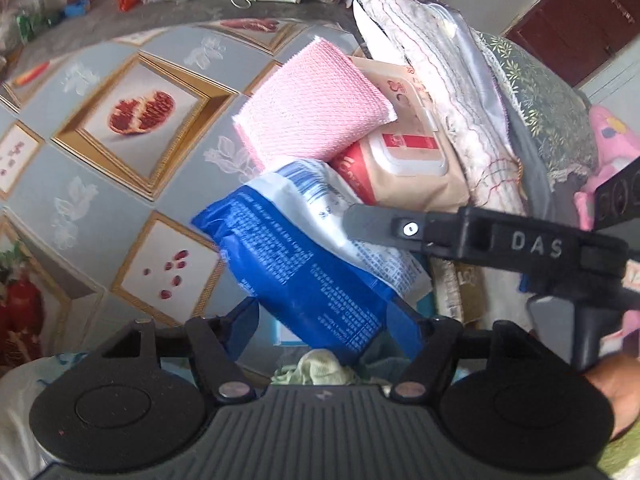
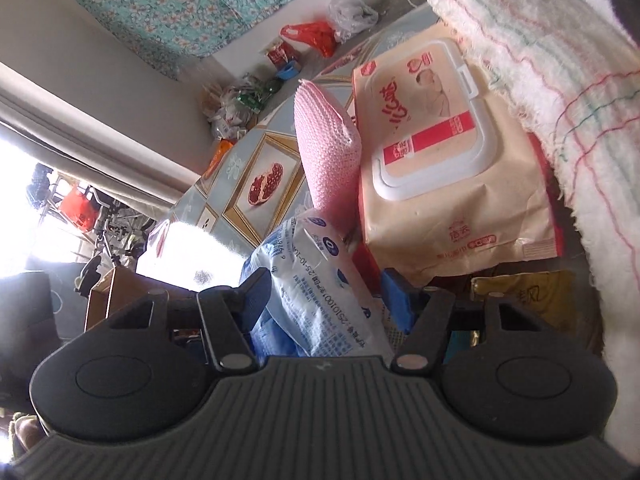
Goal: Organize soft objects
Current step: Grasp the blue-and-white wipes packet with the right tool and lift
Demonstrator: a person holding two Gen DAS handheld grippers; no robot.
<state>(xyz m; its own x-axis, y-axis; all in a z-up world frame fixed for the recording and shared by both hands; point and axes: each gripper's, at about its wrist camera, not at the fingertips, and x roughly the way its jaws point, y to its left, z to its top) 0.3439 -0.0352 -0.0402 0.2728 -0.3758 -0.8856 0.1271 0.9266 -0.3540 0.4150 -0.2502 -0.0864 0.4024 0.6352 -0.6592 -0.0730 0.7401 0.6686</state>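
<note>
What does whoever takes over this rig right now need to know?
Left gripper and right gripper: both look clamped on the blue-and-white pack, held over the table.
Pink cloth leans against the beige wipes pack, next to the striped towel.
Done: those three seem grouped.
Left: probably set the pack beside them and release both grippers.

Left gripper (image 1: 324, 320), lower centre of its frame, jaws closed on the blue-and-white pack (image 1: 304, 248). Right gripper (image 2: 324, 300), lower centre of its frame, likewise clamps it. A hand (image 1: 616, 392) shows at lower right.
</note>
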